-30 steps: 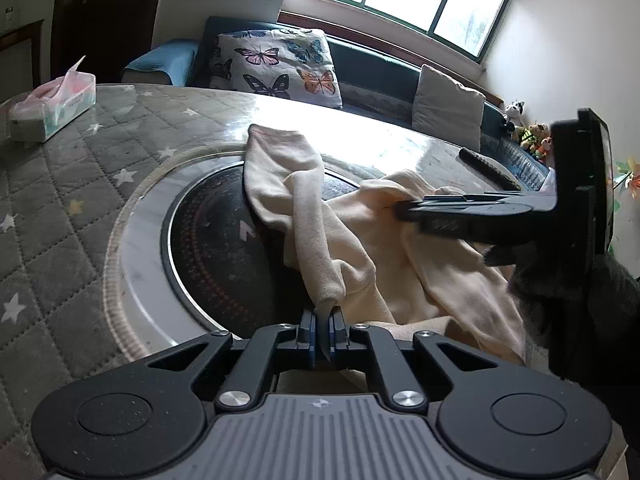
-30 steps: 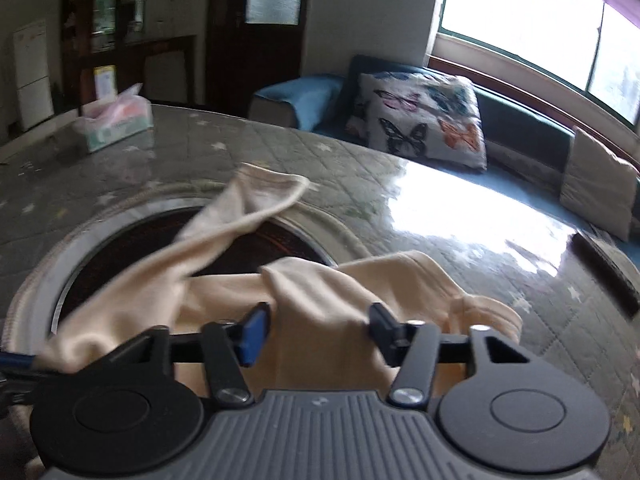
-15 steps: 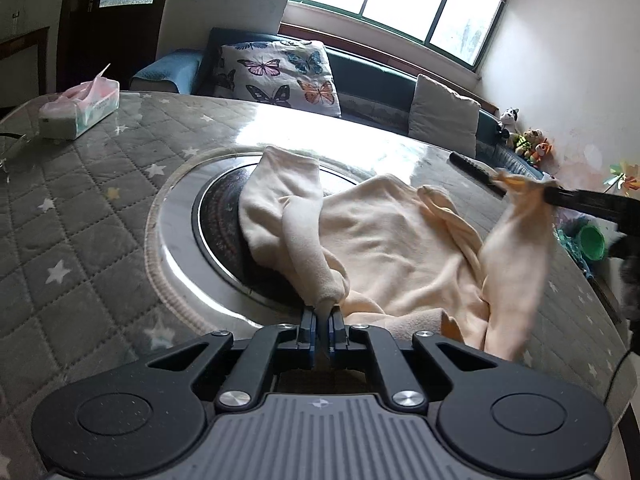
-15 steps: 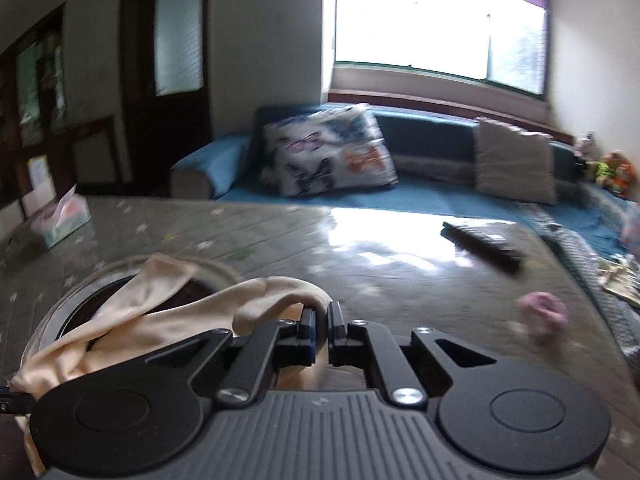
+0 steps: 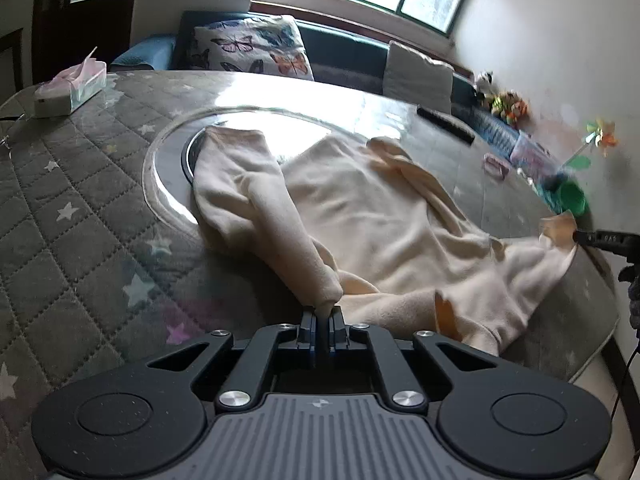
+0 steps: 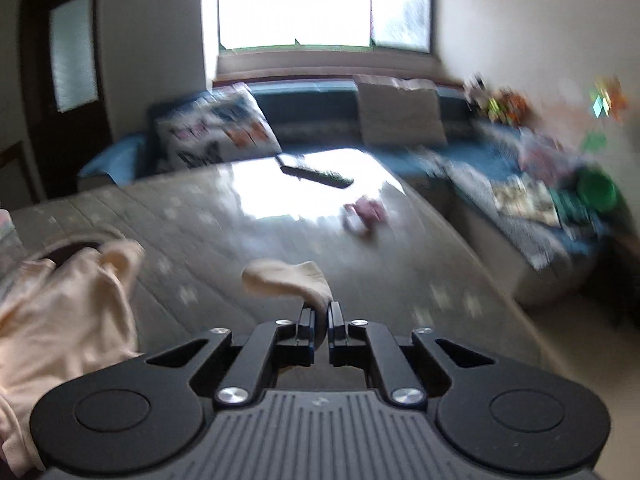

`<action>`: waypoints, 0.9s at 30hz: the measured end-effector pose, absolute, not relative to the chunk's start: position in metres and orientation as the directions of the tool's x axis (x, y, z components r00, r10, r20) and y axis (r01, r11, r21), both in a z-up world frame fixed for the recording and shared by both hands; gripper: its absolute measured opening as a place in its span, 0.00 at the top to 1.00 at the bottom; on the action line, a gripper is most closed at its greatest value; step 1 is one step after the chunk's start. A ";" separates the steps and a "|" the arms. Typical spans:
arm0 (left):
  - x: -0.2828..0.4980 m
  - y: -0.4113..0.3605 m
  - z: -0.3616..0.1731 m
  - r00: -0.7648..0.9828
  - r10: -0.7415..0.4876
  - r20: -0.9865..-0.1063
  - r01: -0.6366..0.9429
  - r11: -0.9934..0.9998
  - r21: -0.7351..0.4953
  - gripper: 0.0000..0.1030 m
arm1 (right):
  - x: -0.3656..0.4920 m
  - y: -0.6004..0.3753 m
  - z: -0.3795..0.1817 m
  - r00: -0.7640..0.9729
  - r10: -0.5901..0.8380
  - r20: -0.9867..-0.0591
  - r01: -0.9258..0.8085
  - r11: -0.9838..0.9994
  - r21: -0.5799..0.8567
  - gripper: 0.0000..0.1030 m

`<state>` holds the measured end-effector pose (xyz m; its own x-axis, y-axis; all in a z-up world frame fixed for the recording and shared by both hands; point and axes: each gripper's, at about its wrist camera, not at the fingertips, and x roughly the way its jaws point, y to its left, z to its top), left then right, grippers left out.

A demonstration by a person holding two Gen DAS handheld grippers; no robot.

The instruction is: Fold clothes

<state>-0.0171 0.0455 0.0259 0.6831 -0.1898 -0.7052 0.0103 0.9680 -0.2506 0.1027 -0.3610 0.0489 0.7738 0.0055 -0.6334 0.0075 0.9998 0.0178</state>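
The right gripper [image 6: 319, 312] has swung out to the frame's right, jaws clamped on one corner of the cream sweater [image 5: 372, 216], stretching it across the table [image 5: 80, 240]. Left gripper [image 5: 322, 314] pinches a sleeve end, low centre. Tissue box [image 5: 70, 90], upper left, holds tissues.

tissue box [image 5: 70, 90], butterfly cushion [image 5: 252, 50], remote [image 5: 445, 123]

Ahead of the grippers we see a round table [image 5: 80, 208] under a grey quilted, star-printed cover, its middle glaring with daylight. Beyond it runs a dark teal sofa [image 5: 340, 48] with a butterfly cushion [image 5: 256, 50] — bright windows [image 6: 320, 4] above. Far left, a dark door [image 6: 68, 80]; right, a pale wall [image 5: 552, 40].
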 end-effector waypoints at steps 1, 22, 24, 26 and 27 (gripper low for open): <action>-0.018 0.047 0.026 0.682 -0.186 -0.707 0.010 0.969 -0.245 0.90 | 0.102 -0.365 0.041 0.759 -0.019 -0.650 0.026 1.000 0.001 0.92; 0.076 0.073 0.061 0.767 -0.065 -0.638 -0.063 0.982 -0.176 0.61 | 0.136 -0.279 0.048 0.730 0.207 -0.651 -0.239 0.970 0.041 0.77; 0.101 0.076 0.057 0.758 -0.065 -0.649 -0.068 0.982 -0.177 0.60 | 0.145 -0.256 0.048 0.713 0.254 -0.654 -0.299 0.953 0.044 0.77; 0.124 0.076 0.051 0.743 -0.045 -0.668 -0.085 0.983 -0.161 0.60 | 0.154 -0.237 0.047 0.698 0.283 -0.658 -0.342 0.939 0.041 0.77; 0.134 0.075 0.048 0.739 -0.043 -0.673 -0.079 0.986 -0.149 0.60 | 0.157 -0.229 0.045 0.691 0.296 -0.659 -0.359 0.932 0.042 0.77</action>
